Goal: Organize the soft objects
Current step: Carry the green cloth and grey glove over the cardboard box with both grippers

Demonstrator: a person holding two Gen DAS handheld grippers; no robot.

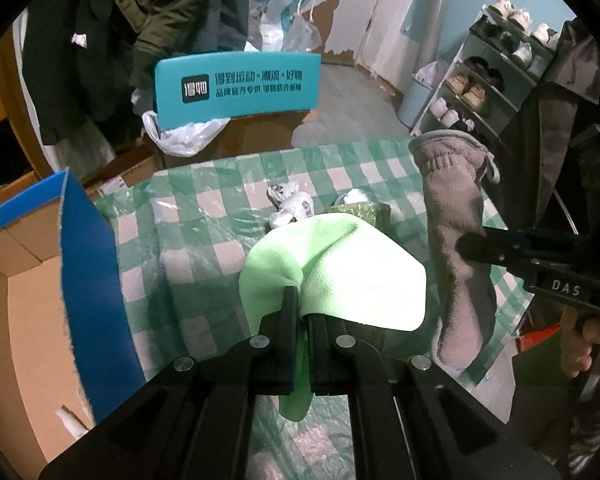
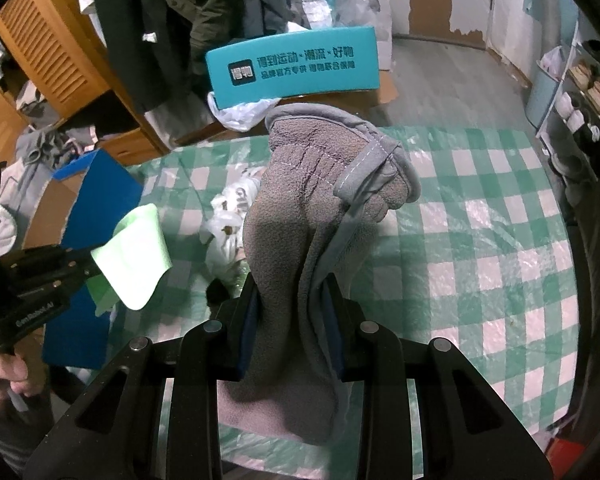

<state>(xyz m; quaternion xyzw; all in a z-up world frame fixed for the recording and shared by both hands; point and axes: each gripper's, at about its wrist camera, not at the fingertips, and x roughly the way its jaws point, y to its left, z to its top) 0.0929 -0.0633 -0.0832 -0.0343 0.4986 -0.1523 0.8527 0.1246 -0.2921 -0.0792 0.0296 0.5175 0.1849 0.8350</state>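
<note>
My left gripper (image 1: 302, 304) is shut on a light green cloth (image 1: 340, 272) and holds it above the checked table; both also show in the right wrist view, the gripper (image 2: 86, 262) at the left and the cloth (image 2: 134, 252) beside it. My right gripper (image 2: 290, 292) is shut on a grey fleece cloth (image 2: 312, 184) that hangs bunched above the table. In the left wrist view the grey cloth (image 1: 456, 248) hangs at the right from the right gripper (image 1: 466, 246). A crumpled white plastic bag (image 1: 290, 204) and a dark green scrubby item (image 1: 360, 210) lie on the table behind the green cloth.
The table has a green-and-white checked cover (image 2: 480, 240). An open cardboard box with a blue flap (image 1: 84, 260) stands at the table's left edge. A teal box (image 1: 240, 84) sits beyond the far edge. A shoe rack (image 1: 492, 76) stands at the right.
</note>
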